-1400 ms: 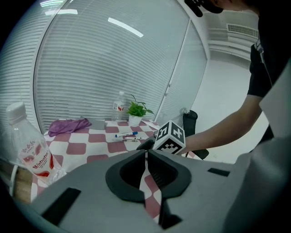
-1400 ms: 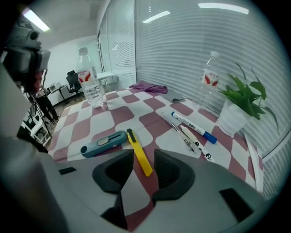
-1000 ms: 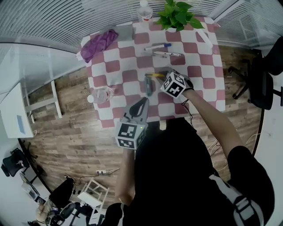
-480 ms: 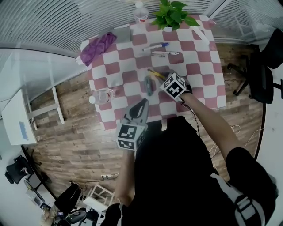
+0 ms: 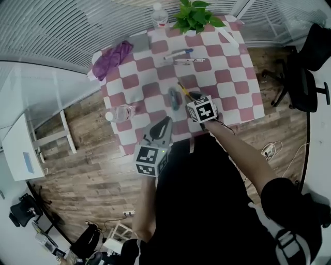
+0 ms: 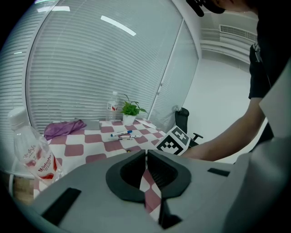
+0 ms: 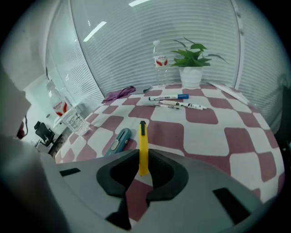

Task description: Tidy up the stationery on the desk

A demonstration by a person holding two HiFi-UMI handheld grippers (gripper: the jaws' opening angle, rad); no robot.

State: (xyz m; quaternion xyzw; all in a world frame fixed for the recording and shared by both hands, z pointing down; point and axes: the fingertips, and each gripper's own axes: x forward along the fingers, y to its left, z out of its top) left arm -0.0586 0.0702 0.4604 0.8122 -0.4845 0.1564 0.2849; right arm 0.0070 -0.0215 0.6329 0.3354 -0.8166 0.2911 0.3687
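My right gripper [image 7: 143, 160] [image 5: 192, 98] is shut on a yellow utility knife [image 7: 143, 141] [image 5: 183, 89], which sticks out forward from between the jaws over the checked tablecloth [image 5: 222, 77]. A teal utility knife [image 7: 119, 140] [image 5: 173, 97] lies just left of it. Farther back lie a blue-capped marker [image 7: 168, 97] [image 5: 178, 53] and a thin pen [image 7: 182, 105] [image 5: 187, 61]. My left gripper [image 6: 145, 157] [image 5: 165, 120] hovers at the table's near edge, shut with nothing in it.
A potted plant [image 5: 194, 18] and an upright water bottle [image 5: 159, 14] stand at the far edge. A purple cloth [image 5: 111, 58] and a grey object [image 5: 140, 42] sit at the far left. A crumpled clear bottle [image 5: 120, 112] [image 6: 32, 150] is at the left edge. An office chair [image 5: 302, 85] stands to the right.
My right gripper has drawn back toward the near edge with the yellow knife, which now points diagonally away. The left gripper has hardly moved.
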